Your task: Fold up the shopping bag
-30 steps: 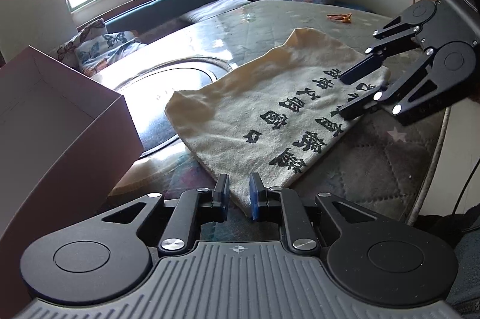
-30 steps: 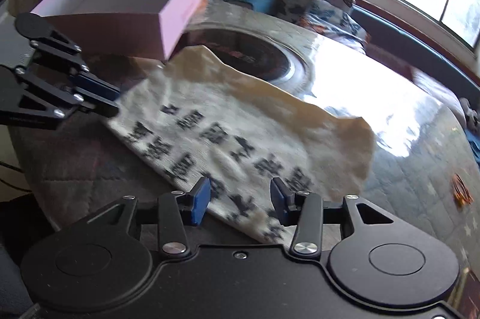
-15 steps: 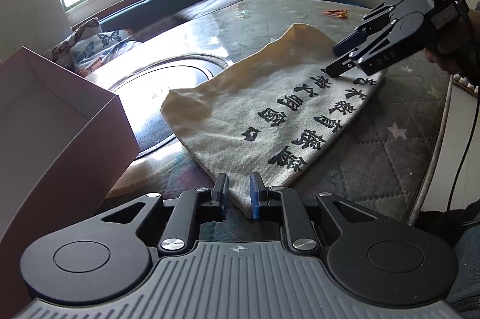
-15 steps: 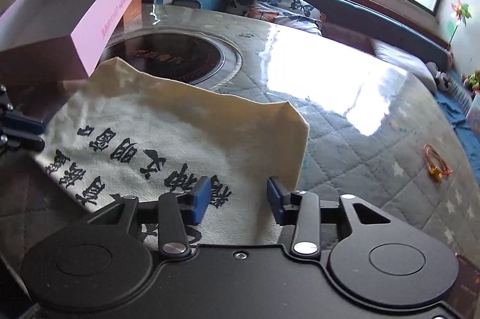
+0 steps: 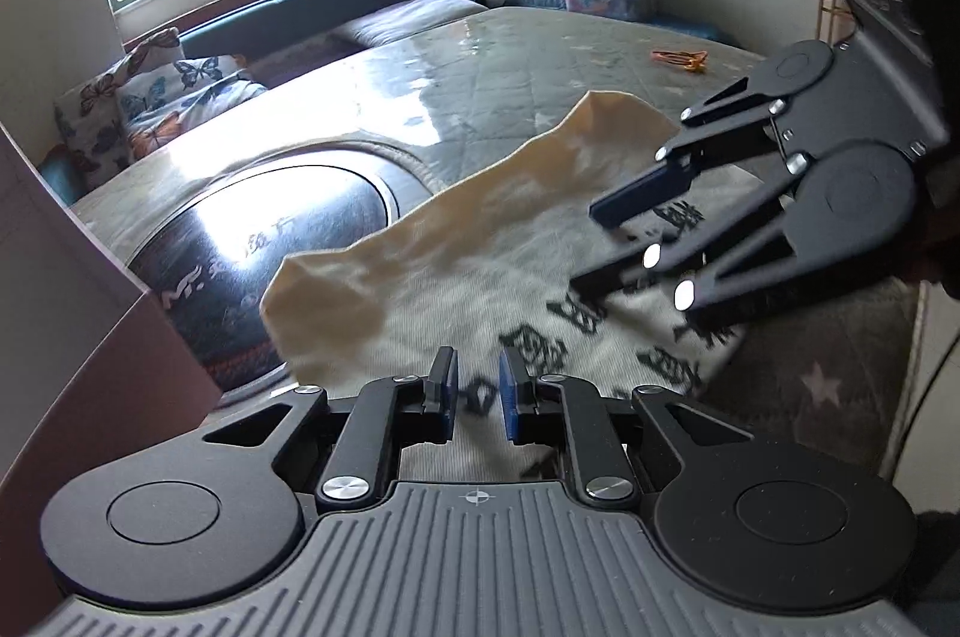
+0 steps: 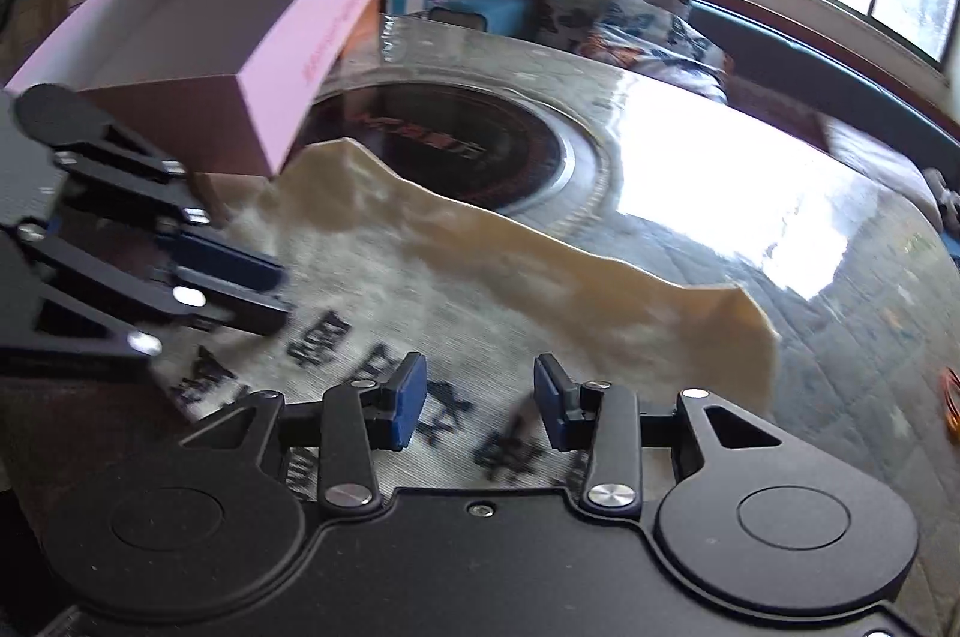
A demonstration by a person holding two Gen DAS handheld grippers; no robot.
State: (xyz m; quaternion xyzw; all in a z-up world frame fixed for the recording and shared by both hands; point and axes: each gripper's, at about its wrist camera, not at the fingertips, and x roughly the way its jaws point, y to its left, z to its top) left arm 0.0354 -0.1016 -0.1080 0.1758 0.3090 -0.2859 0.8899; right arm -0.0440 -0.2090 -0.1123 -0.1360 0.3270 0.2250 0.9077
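Note:
The beige cloth shopping bag (image 5: 480, 289) with black characters lies on the table, blurred. Its far edge (image 6: 480, 229) stands up in a backlit ridge. My left gripper (image 5: 479, 385) is over the bag's near part. Its pads stand a narrow gap apart, and printed cloth shows flat through the gap. The right wrist view shows the left gripper (image 6: 273, 292) low over the bag's left side. My right gripper (image 6: 480, 409) is open wider above the characters and pinches nothing. The left wrist view has the right gripper (image 5: 585, 247) just over the bag's right side.
A pink open box (image 6: 198, 37) sits at the table's left, touching the bag's left corner; its wall (image 5: 90, 337) is close to my left gripper. A dark glass disc (image 6: 456, 145) lies beyond the bag. Small orange bands (image 5: 678, 58) lie far right. Quilted cover (image 5: 810, 385) reaches the right edge.
Both grippers have moved forward over the bag, from its near corners to its printed part. The bag's far edge has risen into a ridge. The right gripper has dropped back close to the cloth.

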